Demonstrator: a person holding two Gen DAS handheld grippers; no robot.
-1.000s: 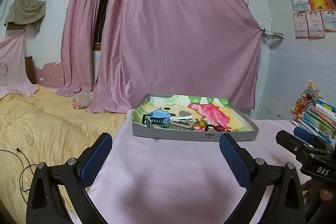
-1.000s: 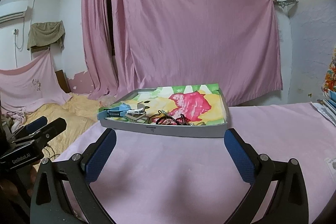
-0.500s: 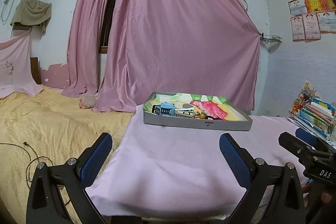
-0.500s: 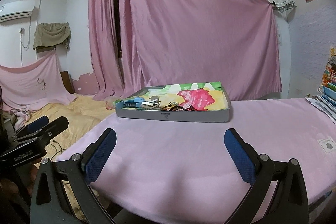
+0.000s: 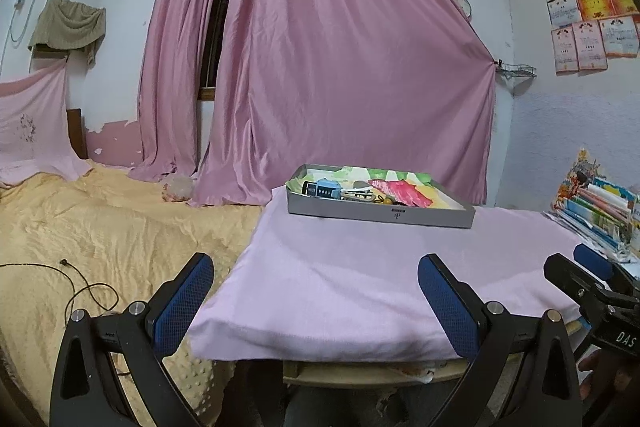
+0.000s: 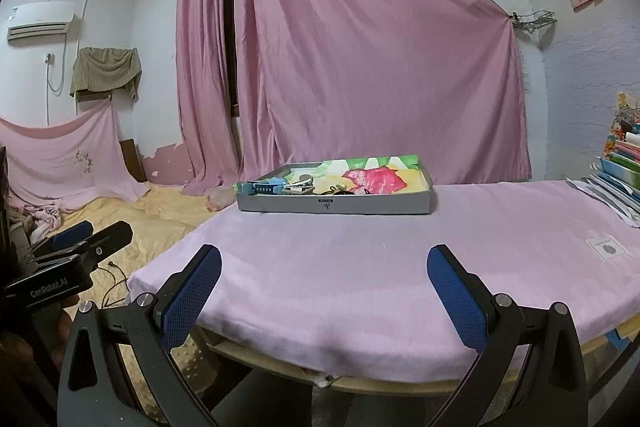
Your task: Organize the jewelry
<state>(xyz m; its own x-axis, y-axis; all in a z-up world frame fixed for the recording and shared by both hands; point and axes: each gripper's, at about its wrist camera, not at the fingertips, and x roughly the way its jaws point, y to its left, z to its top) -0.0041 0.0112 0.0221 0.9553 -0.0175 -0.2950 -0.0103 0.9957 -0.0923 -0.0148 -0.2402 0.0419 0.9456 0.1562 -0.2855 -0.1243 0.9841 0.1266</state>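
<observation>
Both tongs stand wide open and hold nothing: the left gripper (image 5: 316, 289) and right gripper (image 6: 324, 281) hang before the near edge of the pink-covered table (image 6: 360, 267). The jewelry (image 6: 296, 186) lies in the grey tray's (image 6: 332, 205) left end, at frame centre.

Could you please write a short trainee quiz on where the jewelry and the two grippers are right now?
1. True or false: the left gripper holds a bracelet.
2. Where do the watch and other pieces lie? A) in the tray B) on the pink cloth C) on the bed
3. The right gripper is ____.

Key: 1 false; 2 A; 3 open
</observation>
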